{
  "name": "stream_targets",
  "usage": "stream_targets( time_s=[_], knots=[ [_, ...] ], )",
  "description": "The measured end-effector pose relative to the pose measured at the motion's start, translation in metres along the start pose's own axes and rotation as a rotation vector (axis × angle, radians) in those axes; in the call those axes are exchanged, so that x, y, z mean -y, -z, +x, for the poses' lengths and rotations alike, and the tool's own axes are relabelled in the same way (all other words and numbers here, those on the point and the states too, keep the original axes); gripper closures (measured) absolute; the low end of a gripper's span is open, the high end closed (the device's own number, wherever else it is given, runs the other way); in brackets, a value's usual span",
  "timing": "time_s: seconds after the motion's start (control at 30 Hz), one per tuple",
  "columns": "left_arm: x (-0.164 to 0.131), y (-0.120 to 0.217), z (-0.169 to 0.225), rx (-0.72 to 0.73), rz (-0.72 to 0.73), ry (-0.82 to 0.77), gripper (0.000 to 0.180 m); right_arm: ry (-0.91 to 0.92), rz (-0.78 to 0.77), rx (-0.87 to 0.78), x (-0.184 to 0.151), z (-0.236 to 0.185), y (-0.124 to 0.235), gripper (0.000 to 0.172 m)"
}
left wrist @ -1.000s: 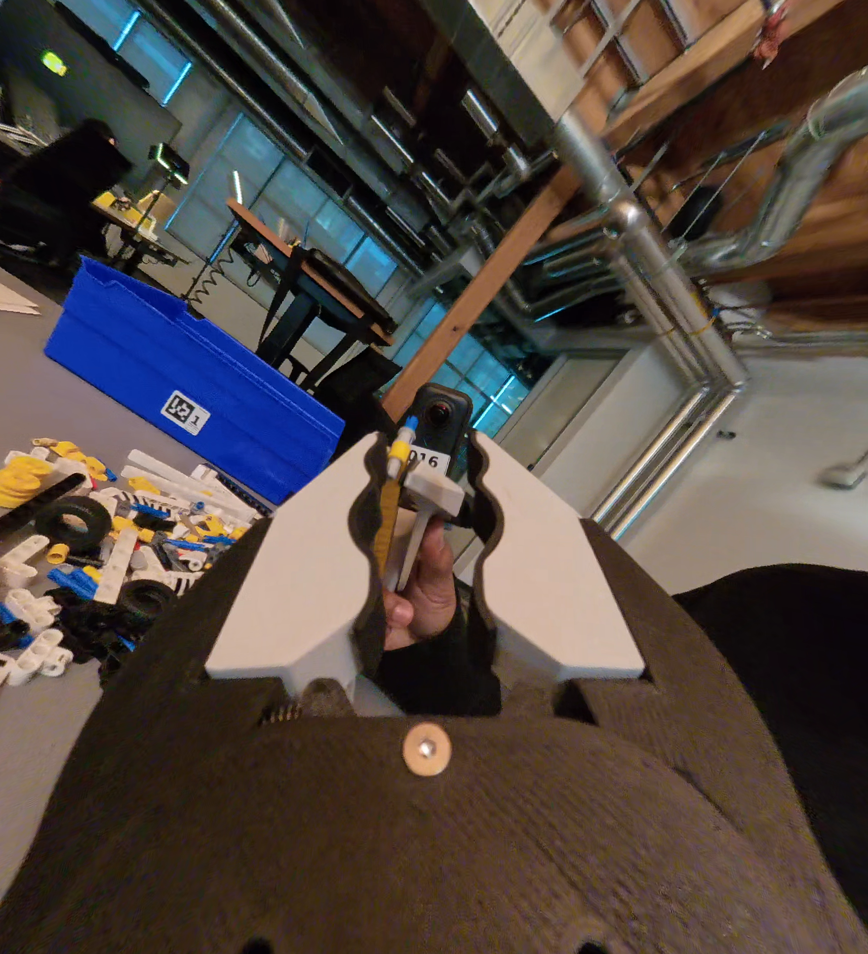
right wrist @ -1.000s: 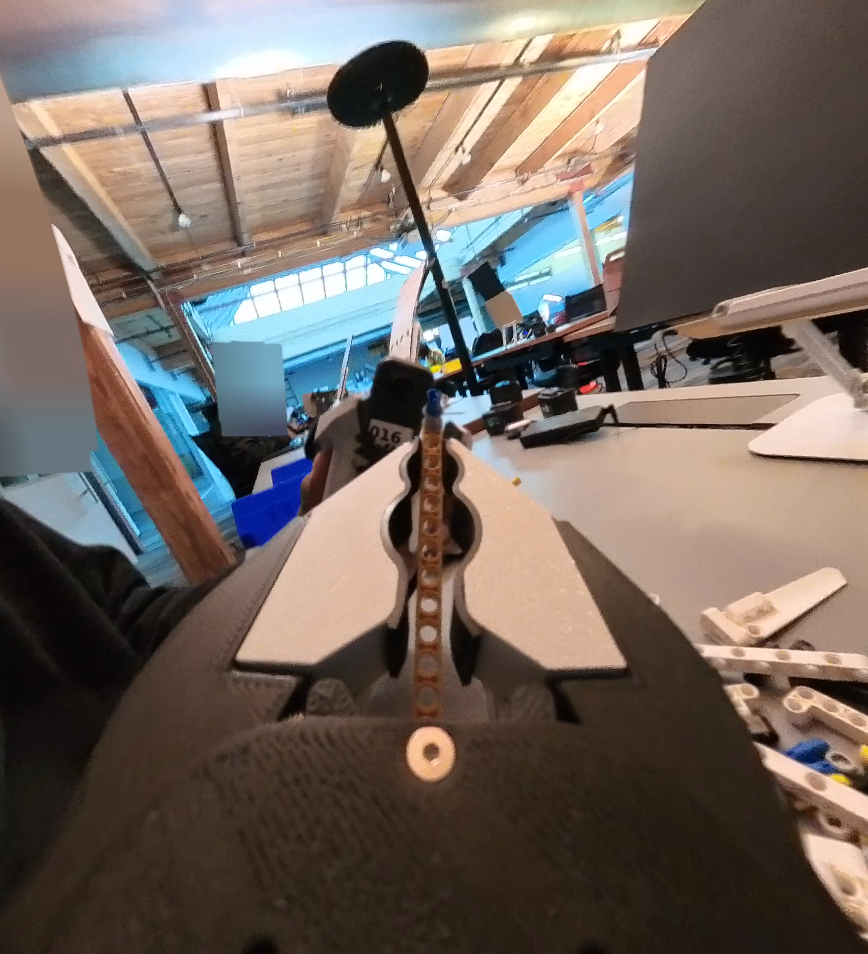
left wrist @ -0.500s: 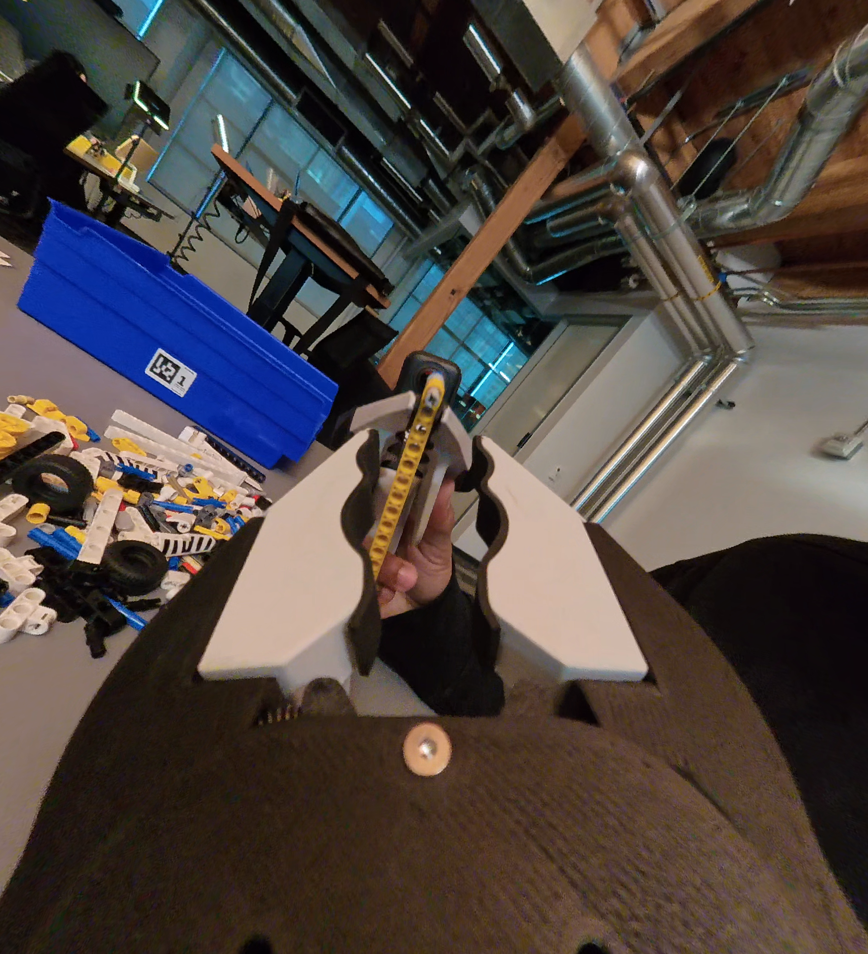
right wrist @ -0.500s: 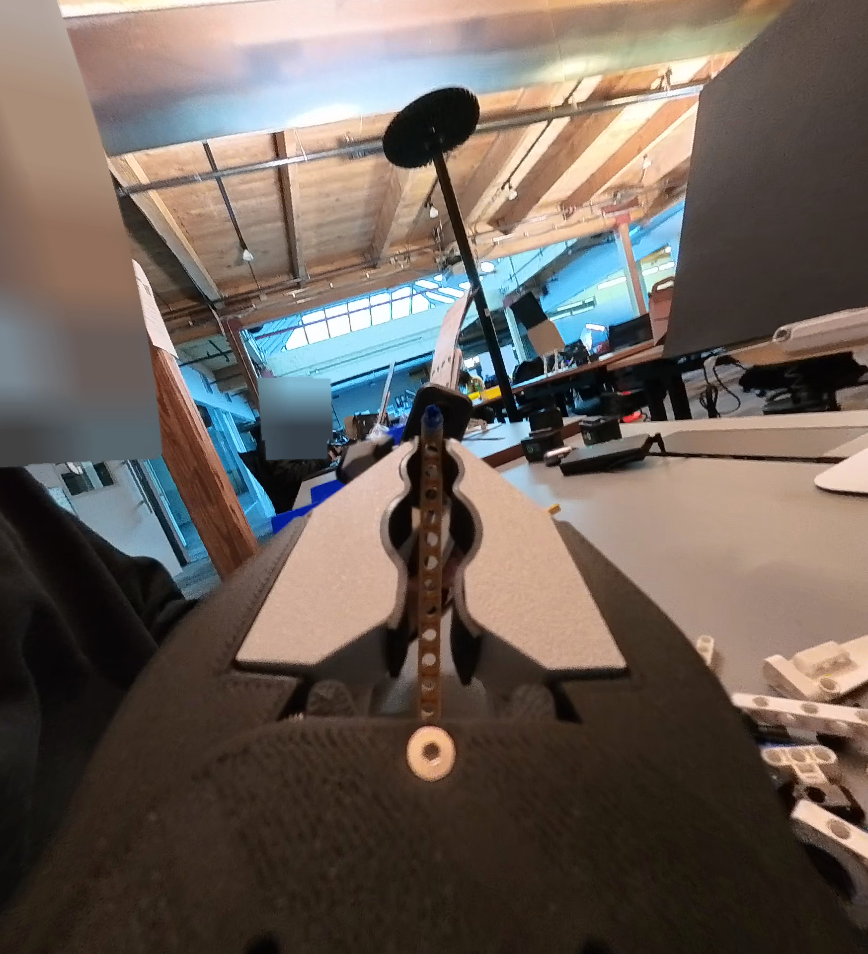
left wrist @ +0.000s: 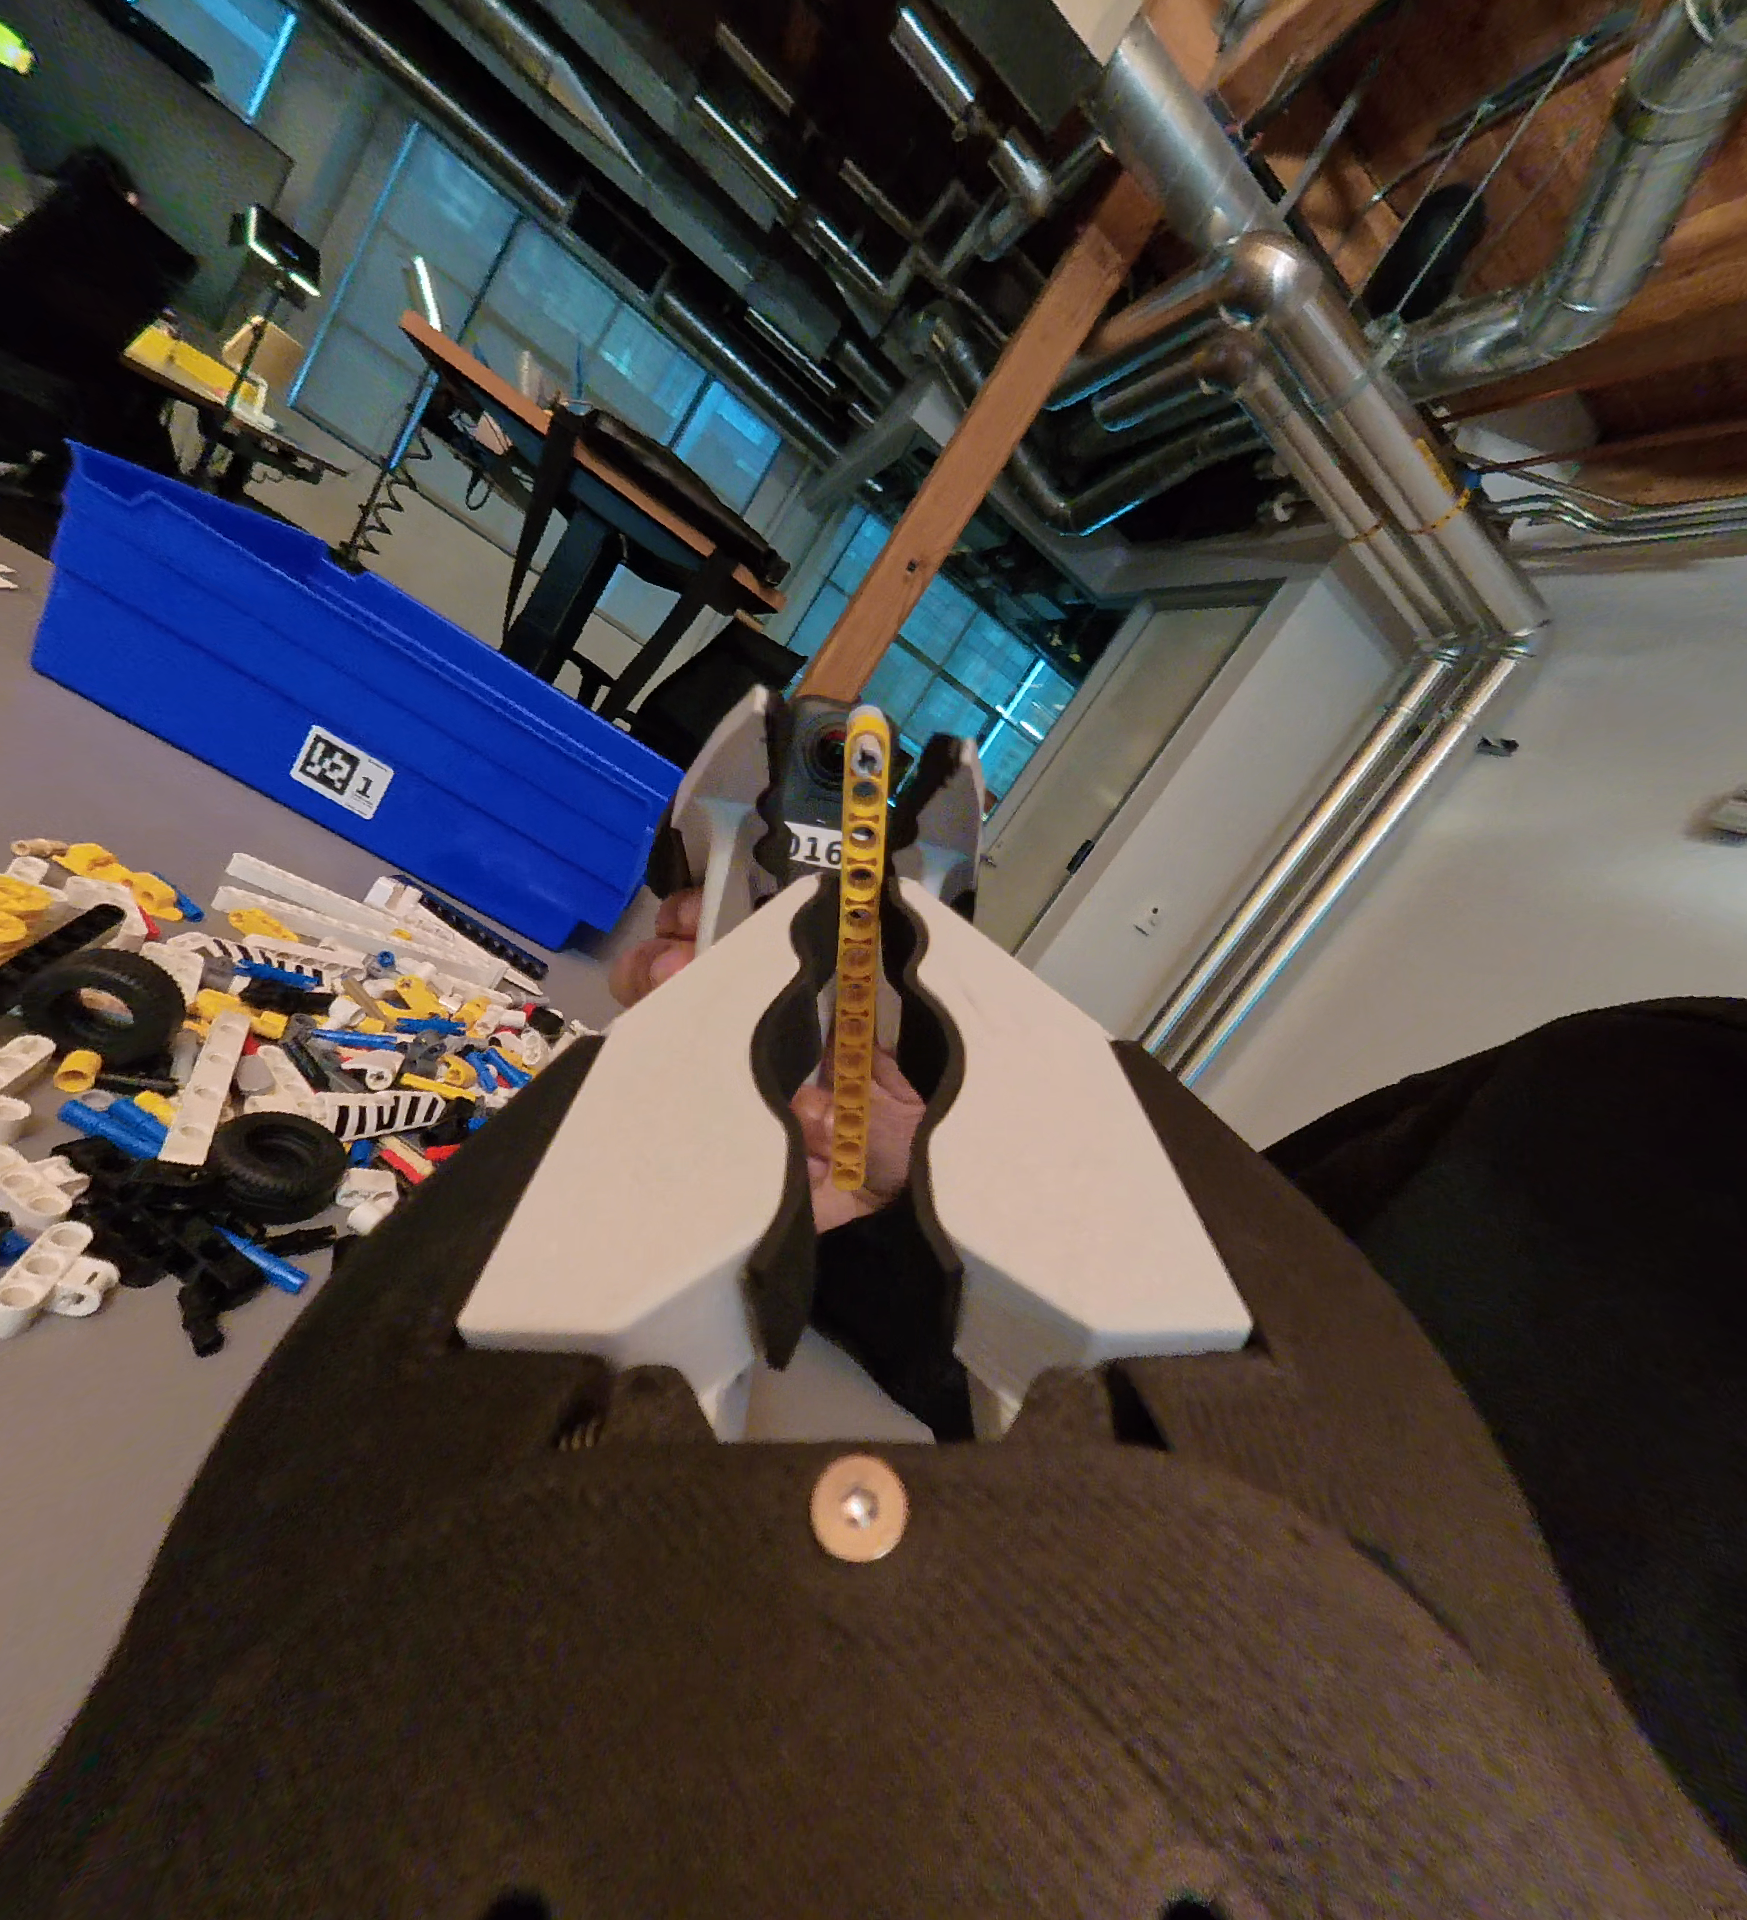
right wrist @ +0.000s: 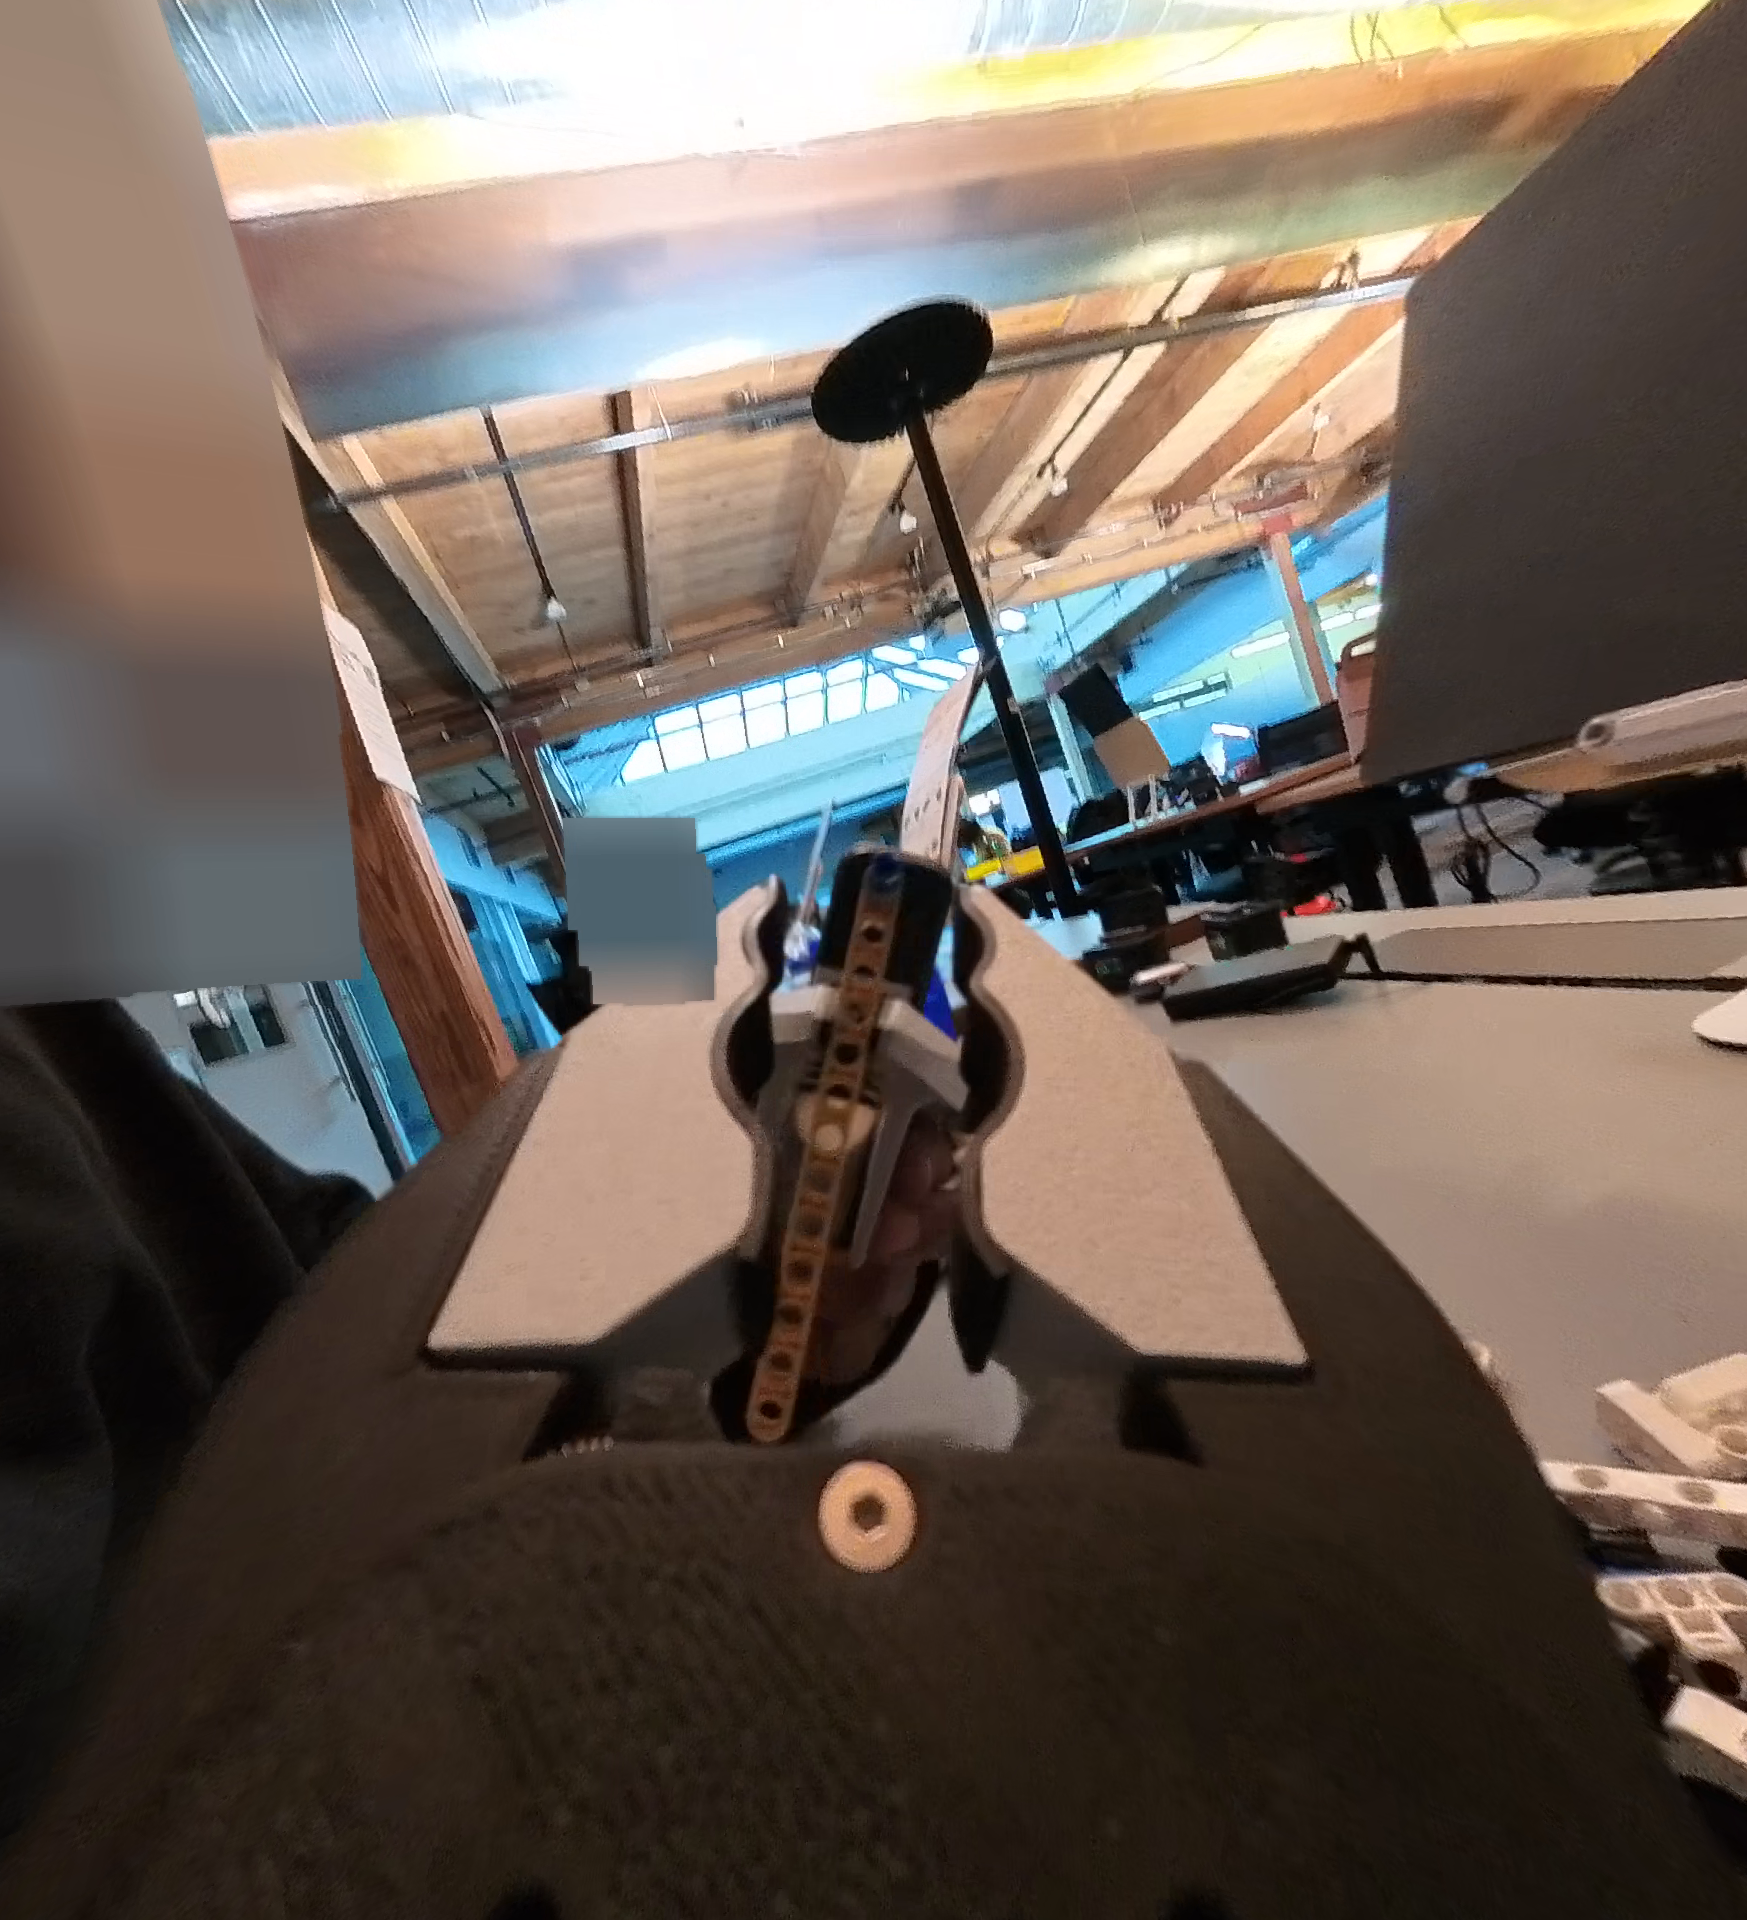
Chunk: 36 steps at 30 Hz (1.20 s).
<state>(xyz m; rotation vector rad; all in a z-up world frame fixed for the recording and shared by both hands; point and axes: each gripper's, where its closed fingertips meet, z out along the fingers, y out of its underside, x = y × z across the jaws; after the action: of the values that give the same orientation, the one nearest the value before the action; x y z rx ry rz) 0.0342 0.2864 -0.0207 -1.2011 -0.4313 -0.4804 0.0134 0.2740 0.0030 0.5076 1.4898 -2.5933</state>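
Note:
My left gripper [left wrist: 856,899] is shut on a long yellow beam with holes [left wrist: 861,831]. The beam stands upright between its pads, above the grey table [left wrist: 69,1507], with a small pin in its top hole. My right gripper [right wrist: 871,914] is open. The same beam [right wrist: 827,1132] passes between its spread fingers without either pad pressing on it. The two grippers face each other tip to tip. The right gripper shows open just beyond the beam in the left wrist view [left wrist: 833,800]. The left gripper's grey fingers [right wrist: 910,1049] clamp the beam in the right wrist view.
A pile of white, yellow, blue and black building parts with two tyres [left wrist: 225,1060] lies on the table at left, before a blue bin [left wrist: 329,665]. White beams [right wrist: 1700,1455] lie at right. A monitor [right wrist: 1617,416] and a black stand [right wrist: 962,582] are behind.
The beam passed from the right gripper to the left. The left pads closed on it and the right fingers opened off it. The beam now sits tilted between the open right fingers.

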Motion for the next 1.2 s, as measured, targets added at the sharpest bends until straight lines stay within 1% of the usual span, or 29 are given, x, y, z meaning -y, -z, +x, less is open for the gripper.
stream_targets(
  time_s=[0.07, 0.13, 0.27, 0.33, 0.47, 0.5, 0.53, 0.57, 0.63, 0.7, 0.8, 1.0, 1.07, 1.2],
  knots=[
    [-0.002, -0.001, 0.001, 0.002, -0.009, -0.007, 0.176, -0.04, 0.05, 0.005, 0.008, 0.002, 0.005, 0.143],
    [-0.004, -0.003, 0.002, -0.001, -0.021, -0.011, 0.176, -0.076, 0.068, 0.024, 0.012, 0.002, 0.008, 0.147],
    [-0.006, -0.004, 0.002, 0.002, -0.026, -0.015, 0.176, -0.07, 0.029, 0.053, 0.006, -0.002, 0.006, 0.151],
    [-0.005, -0.003, 0.002, 0.003, -0.026, -0.015, 0.176, -0.05, 0.003, 0.052, 0.002, -0.004, 0.006, 0.167],
    [-0.006, -0.004, 0.001, 0.016, -0.032, -0.032, 0.176, -0.041, -0.007, 0.05, 0.002, -0.004, 0.006, 0.167],
    [-0.005, -0.003, 0.0, 0.026, -0.025, -0.04, 0.173, -0.045, -0.008, 0.05, 0.002, -0.004, 0.007, 0.167],
    [-0.002, -0.002, -0.001, 0.036, -0.006, -0.045, 0.162, -0.05, -0.01, 0.05, 0.002, -0.003, 0.007, 0.168],
    [0.002, 0.0, -0.001, 0.04, 0.013, -0.047, 0.155, -0.056, -0.018, 0.044, 0.0, -0.002, 0.007, 0.168],
    [0.008, 0.004, -0.001, 0.036, 0.048, -0.046, 0.155, -0.074, -0.033, 0.047, -0.002, -0.001, 0.007, 0.168],
    [0.013, 0.007, -0.001, 0.038, 0.071, -0.043, 0.157, -0.087, -0.052, 0.053, -0.006, -0.001, 0.005, 0.168],
    [0.013, 0.008, -0.004, 0.05, 0.065, -0.04, 0.175, -0.081, -0.1, 0.036, -0.014, 0.002, 0.002, 0.168],
    [0.012, 0.007, -0.002, 0.007, 0.059, 0.032, 0.176, -0.044, -0.094, 0.031, -0.014, 0.001, 0.002, 0.167],
    [0.013, 0.008, 0.0, -0.037, 0.065, 0.091, 0.176, -0.021, -0.093, 0.026, -0.014, 0.0, 0.001, 0.164],
    [0.012, 0.008, 0.007, -0.139, 0.084, 0.214, 0.175, 0.015, -0.089, 0.047, -0.013, -0.006, 0.0, 0.163]
  ],
)
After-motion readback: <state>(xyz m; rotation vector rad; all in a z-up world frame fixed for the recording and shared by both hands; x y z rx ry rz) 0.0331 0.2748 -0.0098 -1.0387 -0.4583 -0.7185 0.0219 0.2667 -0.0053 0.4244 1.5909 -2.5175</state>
